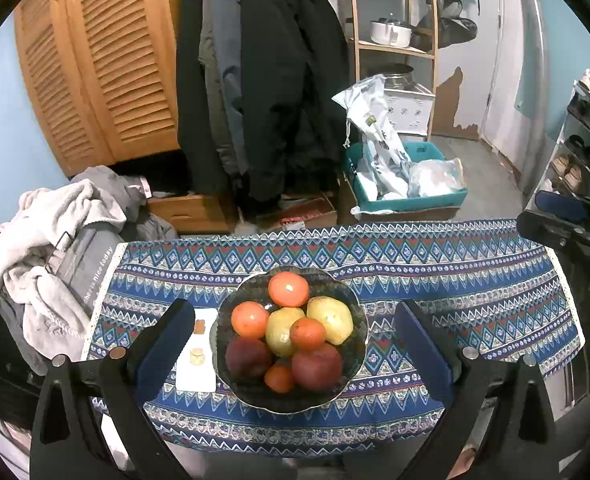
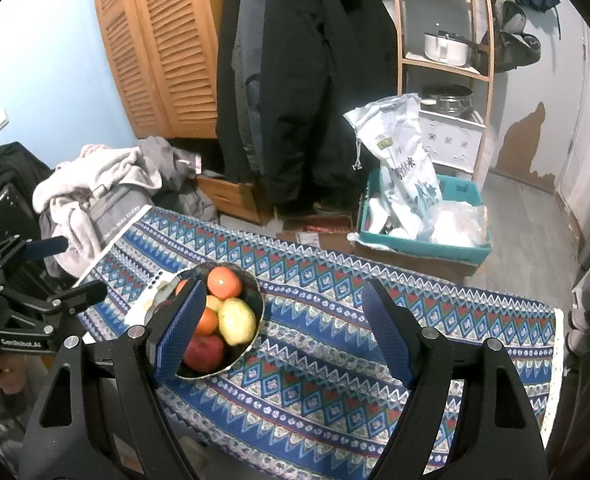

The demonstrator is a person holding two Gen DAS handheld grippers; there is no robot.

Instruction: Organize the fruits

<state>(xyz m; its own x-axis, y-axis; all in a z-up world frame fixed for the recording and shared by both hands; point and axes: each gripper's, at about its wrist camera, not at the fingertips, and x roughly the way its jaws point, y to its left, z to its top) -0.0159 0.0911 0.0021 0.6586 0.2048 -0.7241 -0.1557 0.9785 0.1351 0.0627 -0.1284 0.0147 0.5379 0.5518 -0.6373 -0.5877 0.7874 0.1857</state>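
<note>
A dark bowl (image 1: pixel 231 384) stands on the blue patterned tablecloth (image 1: pixel 475 300). It holds several oranges (image 1: pixel 288 289), two yellow apples (image 1: pixel 331 319) and two red apples (image 1: pixel 317 365). My left gripper (image 1: pixel 293 344) is open and empty, its jaws spread either side of the bowl, above it. In the right wrist view the bowl (image 2: pixel 255 292) sits at the left with an orange (image 2: pixel 224 282), a yellow apple (image 2: pixel 237 320) and a red apple (image 2: pixel 204 353). My right gripper (image 2: pixel 283 332) is open and empty over the cloth right of the bowl. The left gripper (image 2: pixel 61 272) shows at the far left.
A white card (image 1: pixel 197 360) with small stickers lies left of the bowl. A pile of clothes (image 1: pixel 55 248) sits beyond the table's left end. Behind the table are hanging coats (image 1: pixel 263 80), a teal crate (image 1: pixel 407 184) with bags and a wooden shelf (image 1: pixel 395 48).
</note>
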